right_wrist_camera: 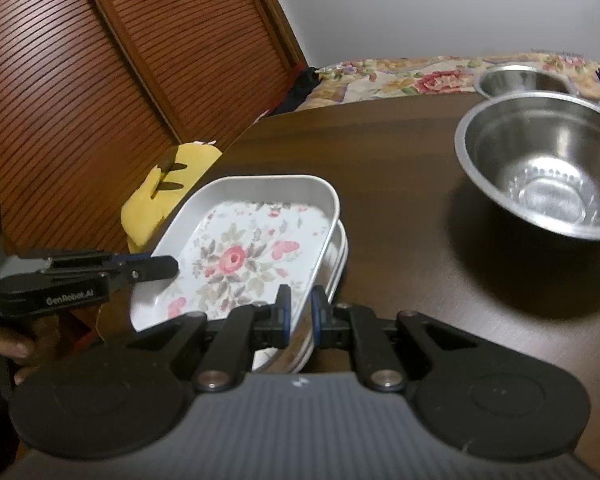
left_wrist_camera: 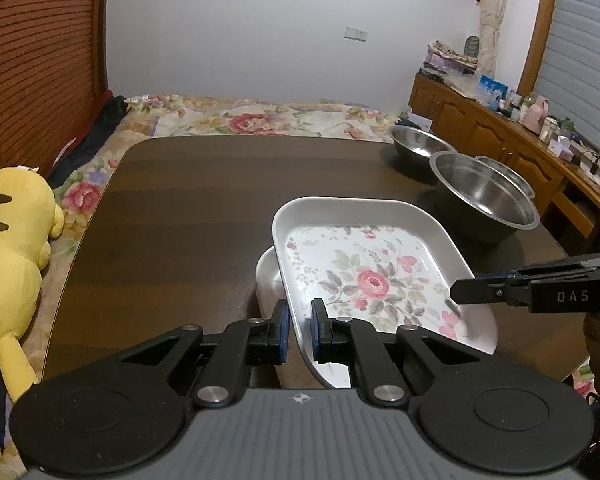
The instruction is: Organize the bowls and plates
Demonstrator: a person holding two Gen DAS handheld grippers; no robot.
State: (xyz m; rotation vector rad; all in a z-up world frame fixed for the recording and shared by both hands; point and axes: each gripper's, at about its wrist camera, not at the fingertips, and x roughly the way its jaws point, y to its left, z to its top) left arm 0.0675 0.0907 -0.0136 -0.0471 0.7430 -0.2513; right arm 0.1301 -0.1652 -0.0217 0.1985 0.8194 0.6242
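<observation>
A dark wooden table [left_wrist_camera: 188, 216] takes up most of the room in front of me, pushed up against a bed [left_wrist_camera: 260, 118] with a flowered cover, and a slatted wooden door [right_wrist_camera: 100, 60] stands off to the side. Along the far wall runs a wooden sideboard [left_wrist_camera: 496, 132] crowded with small bottles and boxes. A yellow plush toy [left_wrist_camera: 12, 248] lies on the bed at the table's edge. On the table's far right side sit the steel bowls: a big steel bowl [right_wrist_camera: 548, 164] nearest, a second bowl [left_wrist_camera: 420, 142] behind it near the bed, and the rim of a third bowl [left_wrist_camera: 512, 178] just showing behind the big one. Toward the near edge is the floral plate [left_wrist_camera: 364, 276], a white rounded-rectangle dish with a pink rose printed inside, tilted and resting over a plain white plate [left_wrist_camera: 268, 280] that peeks out beneath it. The left gripper [left_wrist_camera: 299, 330] has its fingers drawn narrow onto the near rim of the floral plate, one blue pad inside the rim and one outside. The right gripper [right_wrist_camera: 299, 316] is pinched the same way on the opposite side, though whether it clasps one rim or both stacked rims I cannot tell. A hand [right_wrist_camera: 4, 344] shows dimly behind the left tool.
</observation>
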